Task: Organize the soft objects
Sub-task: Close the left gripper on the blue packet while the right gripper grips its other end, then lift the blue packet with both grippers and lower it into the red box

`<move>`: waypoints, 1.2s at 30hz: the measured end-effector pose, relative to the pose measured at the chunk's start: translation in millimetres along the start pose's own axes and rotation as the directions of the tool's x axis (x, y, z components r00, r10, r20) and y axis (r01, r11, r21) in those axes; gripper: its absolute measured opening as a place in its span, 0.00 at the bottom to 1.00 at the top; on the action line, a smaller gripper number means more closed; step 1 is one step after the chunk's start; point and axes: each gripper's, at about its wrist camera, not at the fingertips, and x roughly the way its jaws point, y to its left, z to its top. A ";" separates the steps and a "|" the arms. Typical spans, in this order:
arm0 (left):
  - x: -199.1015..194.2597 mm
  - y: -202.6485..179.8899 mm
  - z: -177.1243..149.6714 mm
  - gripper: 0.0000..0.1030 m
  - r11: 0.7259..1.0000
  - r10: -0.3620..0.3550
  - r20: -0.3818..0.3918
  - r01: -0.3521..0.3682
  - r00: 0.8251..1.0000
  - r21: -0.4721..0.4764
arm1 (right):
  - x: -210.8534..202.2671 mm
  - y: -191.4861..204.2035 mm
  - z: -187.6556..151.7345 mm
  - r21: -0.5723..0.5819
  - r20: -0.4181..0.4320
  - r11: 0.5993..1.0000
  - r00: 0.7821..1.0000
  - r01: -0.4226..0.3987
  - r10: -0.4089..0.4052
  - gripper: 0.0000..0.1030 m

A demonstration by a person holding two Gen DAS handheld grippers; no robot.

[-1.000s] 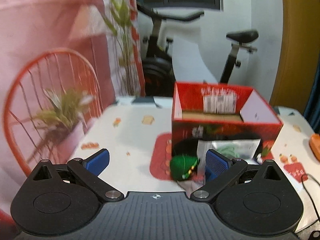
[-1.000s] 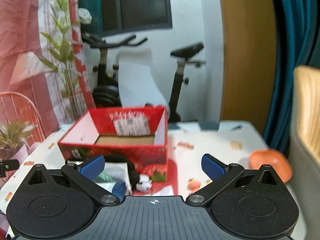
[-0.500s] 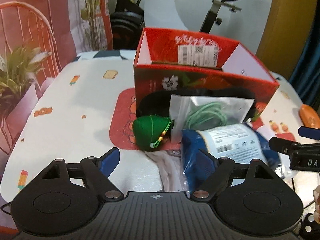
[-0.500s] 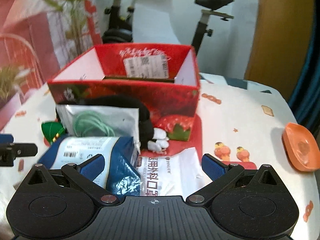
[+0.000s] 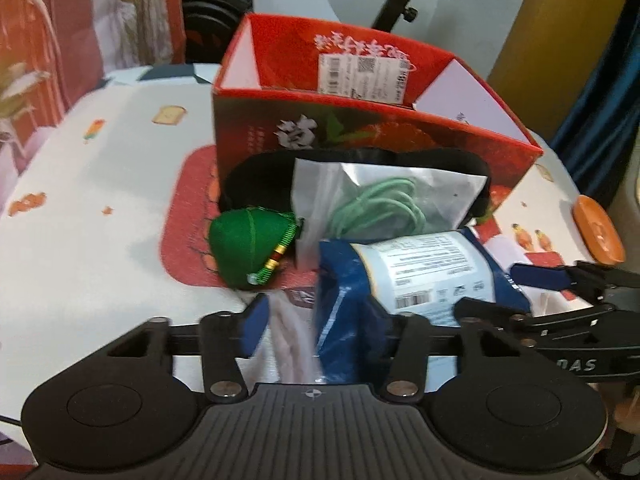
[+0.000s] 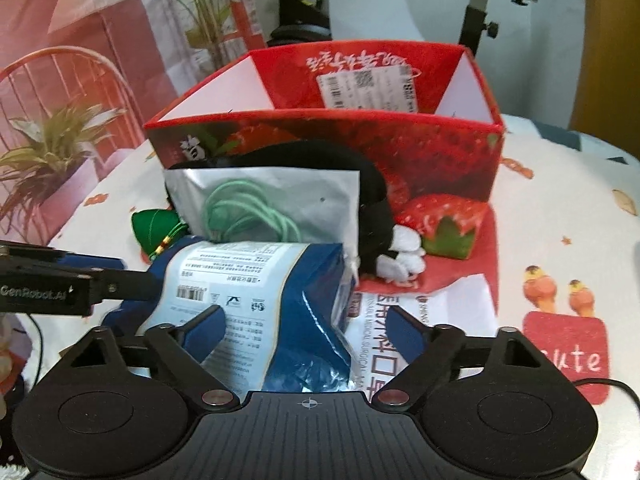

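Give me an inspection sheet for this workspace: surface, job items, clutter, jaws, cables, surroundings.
Surface: table under a white printed cloth.
Job's things: blue pouch nearest; silver bag of green cord behind it; green plush; black plush against the red box, open-topped, inside hidden.
Clutter: white mask pack; orange dish.
Grippers: left gripper and right gripper both closing, each straddling an end of the blue pouch; contact unclear.
Cables: thin black lead at the table edge.
Surroundings: exercise bike, potted plant, orange chair.
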 end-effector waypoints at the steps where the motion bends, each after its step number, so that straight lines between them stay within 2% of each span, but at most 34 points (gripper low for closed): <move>1: 2.8 -0.7 0.5 0.42 1.000 -0.011 -0.013 0.011 1.000 0.005 | 1.3 0.2 0.0 -0.002 -0.001 1.000 1.000 -0.008 0.008 0.76; 2: 4.9 -0.7 0.6 0.37 1.000 -0.027 -0.021 0.027 0.999 0.003 | 2.3 0.0 0.4 -0.004 -0.003 1.000 1.000 -0.016 0.016 0.73; 4: 8.5 0.3 1.4 0.33 0.998 -0.061 -0.030 0.060 0.998 -0.012 | 4.0 -0.1 0.6 -0.006 -0.004 0.999 1.000 -0.031 0.031 0.68; 9: 13.6 0.0 2.2 0.33 0.993 -0.116 -0.043 0.115 0.992 -0.028 | 8.4 2.2 2.9 -0.026 -0.011 0.998 0.998 -0.058 0.057 0.58; 19: 31.4 4.6 5.9 0.34 0.982 -0.189 -0.092 0.186 0.978 -0.044 | 18.4 -1.2 4.4 -0.025 -0.042 0.997 0.997 -0.068 0.067 0.57; 23: 36.2 3.3 6.6 0.34 0.982 -0.189 -0.098 0.190 0.977 -0.005 | 22.8 -5.5 6.9 -0.014 -0.059 0.996 0.995 -0.084 0.083 0.56; 25: 38.8 1.9 8.8 0.34 0.981 -0.191 -0.108 0.193 0.976 0.008 | 22.1 -6.6 10.6 -0.019 -0.066 0.995 0.994 -0.094 0.092 0.50; 26: 40.1 1.5 10.3 0.34 0.980 -0.195 -0.115 0.197 0.974 0.011 | 19.9 -6.4 12.6 -0.028 -0.064 0.995 0.993 -0.099 0.097 0.43; 27: 40.5 1.2 11.8 0.34 0.979 -0.199 -0.121 0.202 0.972 0.014 | 15.6 -6.4 15.6 -0.037 -0.058 0.993 0.992 -0.113 0.111 0.39; 31: 34.0 -3.6 24.0 0.34 0.976 -0.206 -0.130 0.214 0.970 0.048 | -8.7 -4.1 27.5 -0.087 0.004 0.984 0.988 -0.154 0.155 0.35; 36: 2.2 -2.0 43.3 0.34 0.969 -0.220 -0.042 0.223 0.975 0.102 | -39.7 -0.3 54.0 -0.194 0.091 0.964 0.975 -0.183 0.203 0.33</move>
